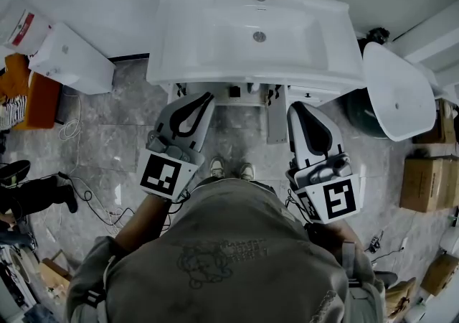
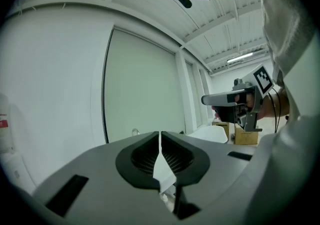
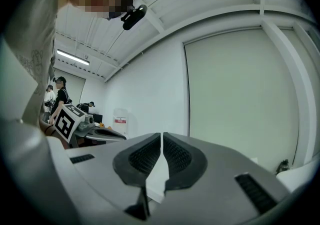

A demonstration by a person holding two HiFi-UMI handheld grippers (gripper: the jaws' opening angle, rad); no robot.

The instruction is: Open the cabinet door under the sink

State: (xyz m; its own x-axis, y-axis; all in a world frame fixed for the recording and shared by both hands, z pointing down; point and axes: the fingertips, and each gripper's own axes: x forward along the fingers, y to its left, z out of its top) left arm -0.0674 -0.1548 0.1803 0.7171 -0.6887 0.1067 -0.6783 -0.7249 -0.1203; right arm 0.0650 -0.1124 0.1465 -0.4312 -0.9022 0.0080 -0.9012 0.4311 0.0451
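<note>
A person's grey-shirted shoulders (image 1: 229, 257) fill the foreground, shoes (image 1: 231, 169) planted square to the white sink (image 1: 215, 41), a stance that, by the look of it, sets up a reach for the cabinet (image 1: 244, 92) tucked beneath the basin's front rim. The left tool (image 1: 206, 97) and right tool (image 1: 295, 108) are held level on either side of the body, both with jaws closed on nothing, tips aimed at the shadowed cabinet front but short of it. No door handle can be made out from above. A narrow grey panel (image 1: 277, 117) juts out from under the basin just beside the right tool; whether it is a door edge standing ajar cannot be told. The overhanging basin rim is the edge to mind, since both tools must dip under it. Bare marble floor (image 1: 122, 113) gives swing room in front, while a white box (image 1: 72, 59) to the left and an upturned basin (image 1: 398, 103) to the right hem in the sides.
</note>
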